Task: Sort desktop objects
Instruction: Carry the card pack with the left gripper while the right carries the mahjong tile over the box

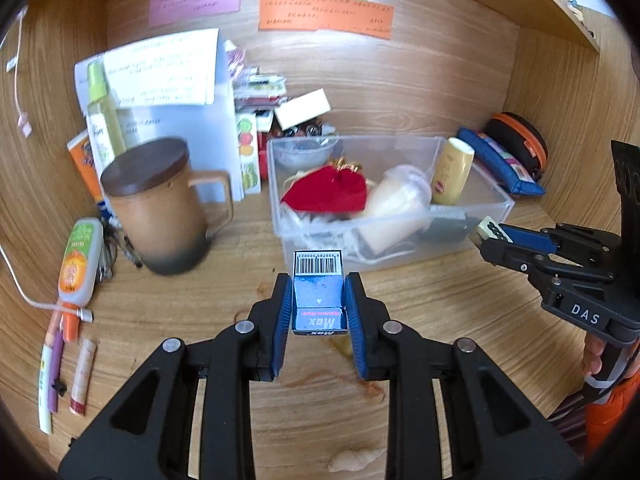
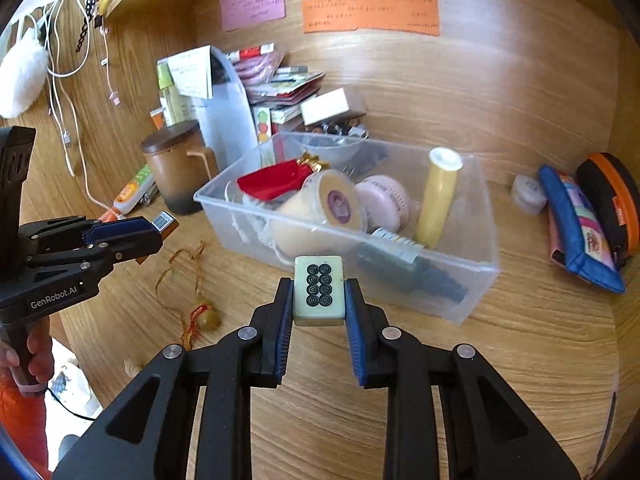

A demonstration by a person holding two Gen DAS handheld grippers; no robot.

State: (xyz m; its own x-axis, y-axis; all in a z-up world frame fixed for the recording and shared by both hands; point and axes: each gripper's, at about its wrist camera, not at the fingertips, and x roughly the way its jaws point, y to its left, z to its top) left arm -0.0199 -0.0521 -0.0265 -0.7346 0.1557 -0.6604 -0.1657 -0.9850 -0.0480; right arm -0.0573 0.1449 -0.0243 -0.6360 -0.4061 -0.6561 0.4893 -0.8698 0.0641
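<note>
The left tongs (image 1: pixel 318 304) are clenched on a small blue box (image 1: pixel 319 300) printed "Max" with a barcode end, held above the table (image 1: pixel 420 320). The right tongs (image 2: pixel 319 300) grasp one pale mahjong tile (image 2: pixel 319 291) showing eight circles. Just beyond both stands one clear plastic bin (image 2: pixel 472 280) holding a red pouch (image 2: pixel 276 178), a yellow bottle (image 2: pixel 438 196) and two round jars. Far left sits one lidded brown mug (image 1: pixel 160 204).

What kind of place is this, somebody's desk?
Probably a home desk nook: wooden walls with colored sticky notes, a lidded mug, and a clear plastic bin of odds and ends.
</note>
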